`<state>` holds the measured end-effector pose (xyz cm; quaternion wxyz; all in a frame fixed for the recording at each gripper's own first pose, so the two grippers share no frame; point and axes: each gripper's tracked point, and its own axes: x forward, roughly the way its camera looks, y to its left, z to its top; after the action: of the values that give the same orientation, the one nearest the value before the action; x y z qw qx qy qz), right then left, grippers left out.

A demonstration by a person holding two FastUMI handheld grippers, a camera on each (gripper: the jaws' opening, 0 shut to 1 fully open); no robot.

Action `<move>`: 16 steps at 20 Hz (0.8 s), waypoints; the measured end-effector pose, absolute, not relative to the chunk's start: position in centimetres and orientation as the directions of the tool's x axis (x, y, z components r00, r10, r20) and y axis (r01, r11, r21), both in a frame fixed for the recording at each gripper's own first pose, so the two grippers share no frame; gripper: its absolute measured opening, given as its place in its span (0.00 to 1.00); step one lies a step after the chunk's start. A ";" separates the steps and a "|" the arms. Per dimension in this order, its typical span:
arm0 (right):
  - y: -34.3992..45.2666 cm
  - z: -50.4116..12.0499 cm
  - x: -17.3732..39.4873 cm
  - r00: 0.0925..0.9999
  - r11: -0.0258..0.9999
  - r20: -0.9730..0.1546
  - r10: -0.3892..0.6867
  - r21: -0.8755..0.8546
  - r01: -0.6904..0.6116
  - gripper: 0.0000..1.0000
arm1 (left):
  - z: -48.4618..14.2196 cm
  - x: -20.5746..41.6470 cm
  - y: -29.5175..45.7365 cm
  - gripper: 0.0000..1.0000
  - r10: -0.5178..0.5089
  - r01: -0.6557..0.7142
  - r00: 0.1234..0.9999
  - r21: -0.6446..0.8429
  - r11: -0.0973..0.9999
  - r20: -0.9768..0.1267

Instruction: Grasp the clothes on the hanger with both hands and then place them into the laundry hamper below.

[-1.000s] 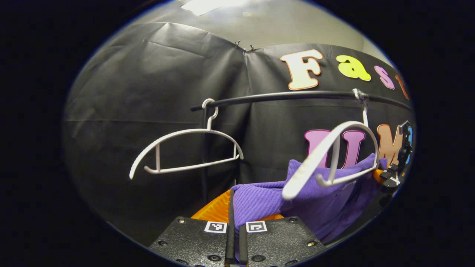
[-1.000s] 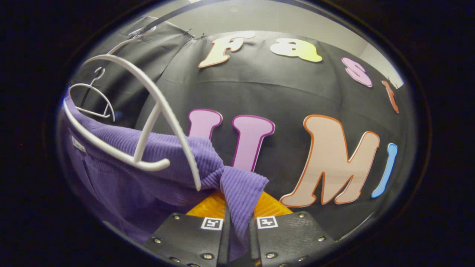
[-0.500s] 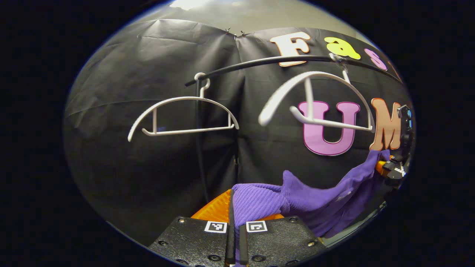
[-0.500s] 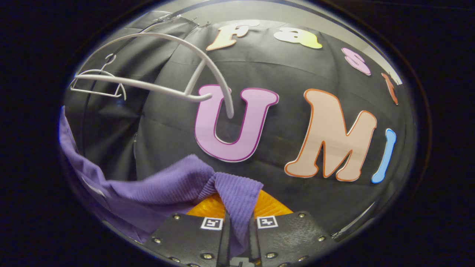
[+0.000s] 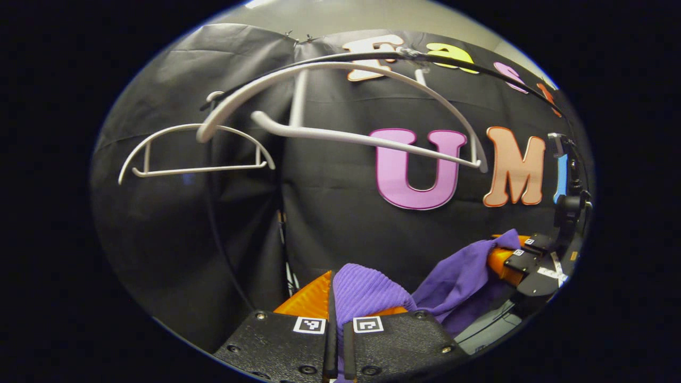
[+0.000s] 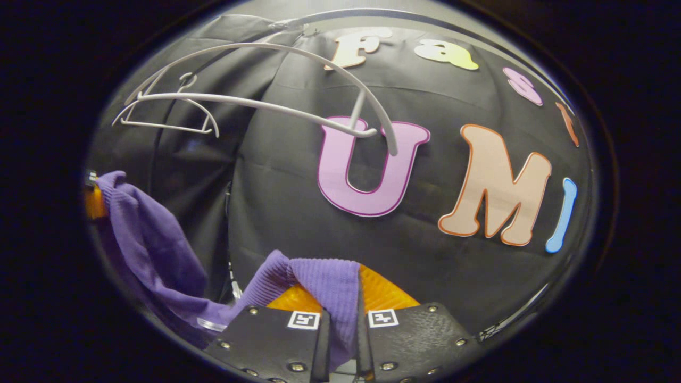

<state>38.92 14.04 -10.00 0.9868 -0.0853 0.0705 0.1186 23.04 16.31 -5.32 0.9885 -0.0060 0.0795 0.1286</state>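
Black cloth backs two bare white hangers [image 5: 340, 101]. I clamp my left gripper [image 5: 337, 324] and right gripper [image 6: 340, 324] on the purple garment [image 6: 154, 250]. Sagging cloth might miss the unseen hamper.

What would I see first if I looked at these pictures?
The bright purple garment jumps out first: it sags low between the two grippers, and the right gripper pinches one ribbed end while the left gripper pinches the other. Next come the two bare white hangers up on the black rail: the near hanger looms large, and the far hanger hangs smaller behind it.
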 end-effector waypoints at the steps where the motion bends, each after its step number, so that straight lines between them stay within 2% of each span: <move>1: 13.2 -10.5 39.2 0.957 0.955 -0.166 0.237 -0.139 -0.260 0.19 | -5.8 23.7 15.4 0.05 0.220 -0.225 0.961 -0.013 0.974 -0.168; 5: 14.7 -12.7 37.9 0.936 0.947 -0.220 0.276 -0.106 -0.304 0.19 | -8.5 25.3 12.8 0.05 0.122 -0.144 0.966 -0.080 0.986 -0.229; 16: 15.1 -23.9 35.5 0.838 0.928 -0.457 0.298 -0.066 -0.366 0.19 | -20.4 26.0 10.4 0.05 0.013 -0.105 0.866 -0.155 0.982 -0.499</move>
<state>35.45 15.07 -23.94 0.9557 -0.0755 0.2254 0.1735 25.97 10.35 -20.36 0.9619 -0.0889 0.2567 0.0307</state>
